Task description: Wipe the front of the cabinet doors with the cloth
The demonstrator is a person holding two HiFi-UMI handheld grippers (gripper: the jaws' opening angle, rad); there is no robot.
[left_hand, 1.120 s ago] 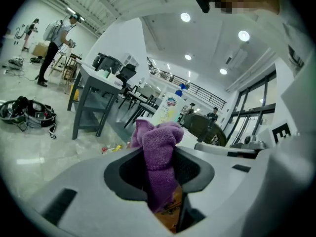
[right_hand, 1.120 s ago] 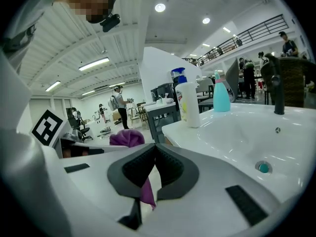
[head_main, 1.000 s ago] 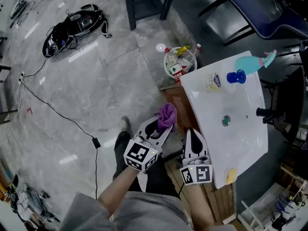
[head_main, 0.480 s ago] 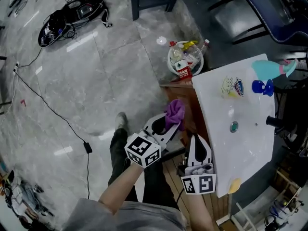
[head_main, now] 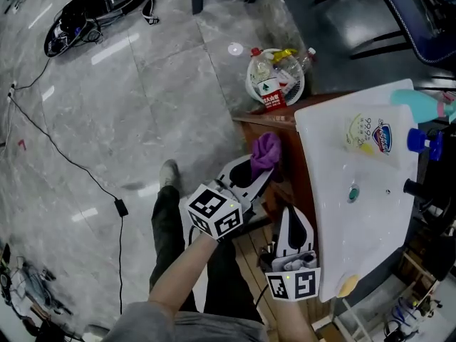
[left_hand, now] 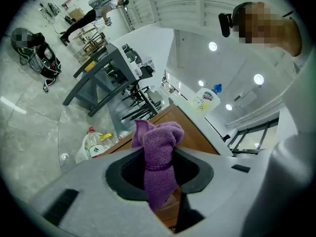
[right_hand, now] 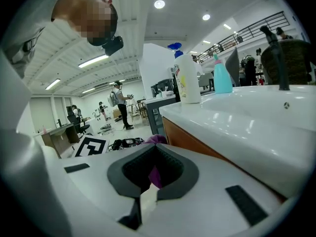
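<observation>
My left gripper (head_main: 261,168) is shut on a bunched purple cloth (head_main: 266,150), which sticks out past the jaw tips. The cloth sits against the upper front of the brown wooden cabinet (head_main: 292,171), just under the white sink top (head_main: 370,212). In the left gripper view the cloth (left_hand: 157,141) is pinched in my left gripper (left_hand: 159,156), with the cabinet front (left_hand: 190,130) right behind it. My right gripper (head_main: 293,218) is shut and holds nothing, lower along the same cabinet front. The right gripper view shows the right gripper (right_hand: 157,146) beside the wooden front (right_hand: 190,141).
On the sink top stand a detergent bottle (head_main: 369,134) with a blue cap, a teal spray bottle (head_main: 426,105) and a black faucet (head_main: 417,188); a yellow sponge (head_main: 347,285) lies at its near corner. A basket of rubbish (head_main: 276,77) sits on the floor beyond the cabinet. A cable (head_main: 64,162) crosses the tiles.
The left gripper has carried the cloth a little forward and closer in against the cabinet front. The right gripper has kept its place, still shut.
</observation>
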